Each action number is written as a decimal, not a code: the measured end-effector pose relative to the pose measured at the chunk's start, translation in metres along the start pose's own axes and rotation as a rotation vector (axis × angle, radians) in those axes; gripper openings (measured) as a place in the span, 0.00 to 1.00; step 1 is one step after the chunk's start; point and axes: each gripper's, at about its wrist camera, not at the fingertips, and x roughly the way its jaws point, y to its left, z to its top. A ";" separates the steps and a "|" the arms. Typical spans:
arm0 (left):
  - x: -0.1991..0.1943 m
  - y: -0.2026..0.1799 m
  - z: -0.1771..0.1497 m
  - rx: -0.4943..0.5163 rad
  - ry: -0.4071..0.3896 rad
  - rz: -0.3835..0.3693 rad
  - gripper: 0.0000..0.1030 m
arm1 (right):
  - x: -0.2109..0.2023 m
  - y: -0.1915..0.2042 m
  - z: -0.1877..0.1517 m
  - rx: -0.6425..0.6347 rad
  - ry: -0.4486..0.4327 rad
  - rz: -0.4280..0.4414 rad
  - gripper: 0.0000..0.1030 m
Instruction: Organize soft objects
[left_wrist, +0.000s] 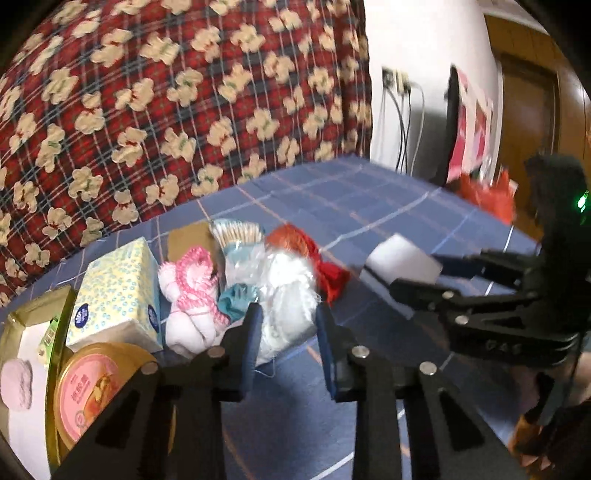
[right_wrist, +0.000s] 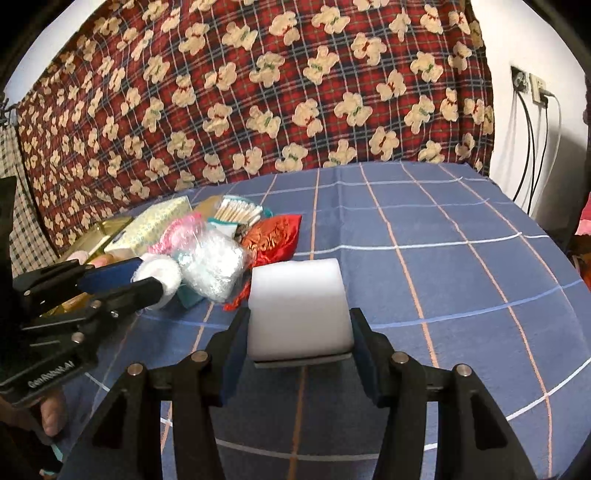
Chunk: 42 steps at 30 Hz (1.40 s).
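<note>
Foam block (right_wrist: 299, 306), white and squarish, sits pinched between the two fingers of the right claw (right_wrist: 299, 321), over the near middle of the blue checked surface (right_wrist: 443, 258) and apparently lifted off it. The other soft things are heaped at the far left: a tissue pack (left_wrist: 118, 291), a pink-and-white knitted piece (left_wrist: 192, 288), a clear bag of white stuff (left_wrist: 288, 284), a pack of cotton swabs (left_wrist: 240, 230) and a red embroidered pouch (right_wrist: 273, 236). The left claw (left_wrist: 290, 314) reaches into this heap with its jaws narrow around something soft and white; I cannot tell whether the pads press on it.
</note>
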 end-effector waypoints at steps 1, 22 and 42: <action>-0.002 0.001 0.000 -0.010 -0.015 -0.002 0.27 | -0.002 0.000 0.000 0.002 -0.013 -0.001 0.53; -0.002 0.017 -0.006 -0.123 -0.105 0.005 0.27 | -0.007 0.023 0.012 -0.022 -0.081 0.007 0.53; -0.022 0.027 -0.011 -0.165 -0.212 0.028 0.27 | -0.013 0.035 0.022 0.017 -0.237 -0.021 0.53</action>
